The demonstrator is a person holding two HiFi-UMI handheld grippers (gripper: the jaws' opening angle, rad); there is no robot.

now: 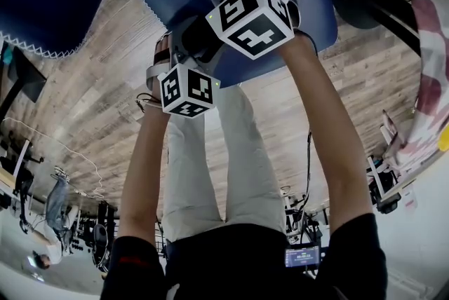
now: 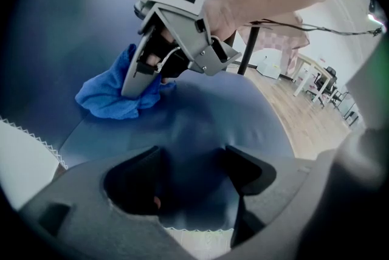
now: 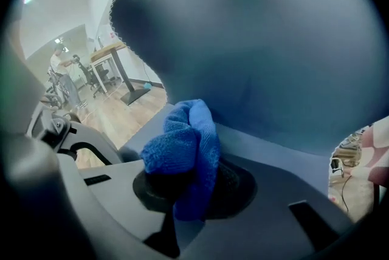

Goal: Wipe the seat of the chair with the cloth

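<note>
Dark-blue padded fabric chair seat (image 2: pixel 213 113) lies under both tools. The likely failure is the wad snagging on the upholstery and dragging out of the jaws, or a stroke sliding off the zigzag-trimmed edge. The left gripper (image 2: pixel 191 174) hovers just above the seat, its jaws wide apart with nothing between them. The right gripper (image 3: pixel 188 189) is clamped on the bunched bright-blue terry cloth (image 3: pixel 182 143), pressing it to the seat close to where the darker backrest (image 2: pixel 67 22) rises.
</note>
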